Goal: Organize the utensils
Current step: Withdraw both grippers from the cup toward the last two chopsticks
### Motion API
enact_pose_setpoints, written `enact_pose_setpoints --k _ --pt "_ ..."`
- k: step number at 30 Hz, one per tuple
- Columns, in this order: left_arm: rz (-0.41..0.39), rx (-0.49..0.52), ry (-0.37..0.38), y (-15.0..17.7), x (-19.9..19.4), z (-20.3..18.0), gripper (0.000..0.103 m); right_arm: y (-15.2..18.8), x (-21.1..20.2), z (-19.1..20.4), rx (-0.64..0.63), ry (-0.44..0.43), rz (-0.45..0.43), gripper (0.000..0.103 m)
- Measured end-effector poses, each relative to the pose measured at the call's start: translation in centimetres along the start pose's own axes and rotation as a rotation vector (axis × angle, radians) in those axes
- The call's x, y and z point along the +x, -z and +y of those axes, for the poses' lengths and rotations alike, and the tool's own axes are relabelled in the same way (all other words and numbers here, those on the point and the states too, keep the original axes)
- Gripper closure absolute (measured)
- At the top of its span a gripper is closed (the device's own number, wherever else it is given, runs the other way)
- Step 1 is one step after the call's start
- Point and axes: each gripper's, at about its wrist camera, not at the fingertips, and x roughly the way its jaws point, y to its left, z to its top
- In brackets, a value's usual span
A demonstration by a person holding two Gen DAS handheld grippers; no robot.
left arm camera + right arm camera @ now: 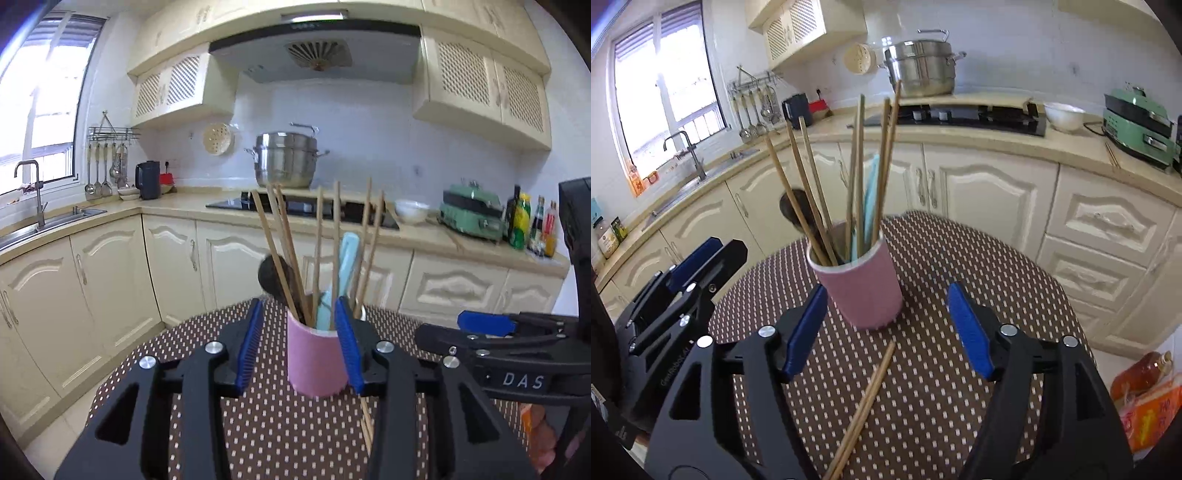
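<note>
A pink cup (pixel 316 363) (pixel 864 291) stands on the dotted brown table. It holds several wooden chopsticks (pixel 317 243) (pixel 809 192), a light blue utensil (pixel 345 266) (pixel 870 199) and a dark spoon (pixel 273 275) (pixel 792 208). My left gripper (pixel 301 319) is open, with the cup standing between its fingers. My right gripper (pixel 888 301) is open and empty, just in front of the cup. A loose pair of chopsticks (pixel 866 404) (pixel 366 424) lies on the table between the right gripper's fingers.
The table (pixel 280 428) (pixel 979 280) is round, its edge close behind the cup. Kitchen cabinets and a counter with a stove, steel pot (pixel 286 158), white bowl (pixel 1063 115) and green appliance (pixel 1137 129) run behind. Packages (pixel 1148 402) lie at the right.
</note>
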Motion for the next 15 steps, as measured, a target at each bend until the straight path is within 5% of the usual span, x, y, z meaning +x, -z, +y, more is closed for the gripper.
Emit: enact_pose_setpoints --k 15 --pt "0.245 0.066 -0.008 4.3 -0.1 0.4 0.063 6.0 2.8 -0.8 -0.011 0.064 0.209 0.034"
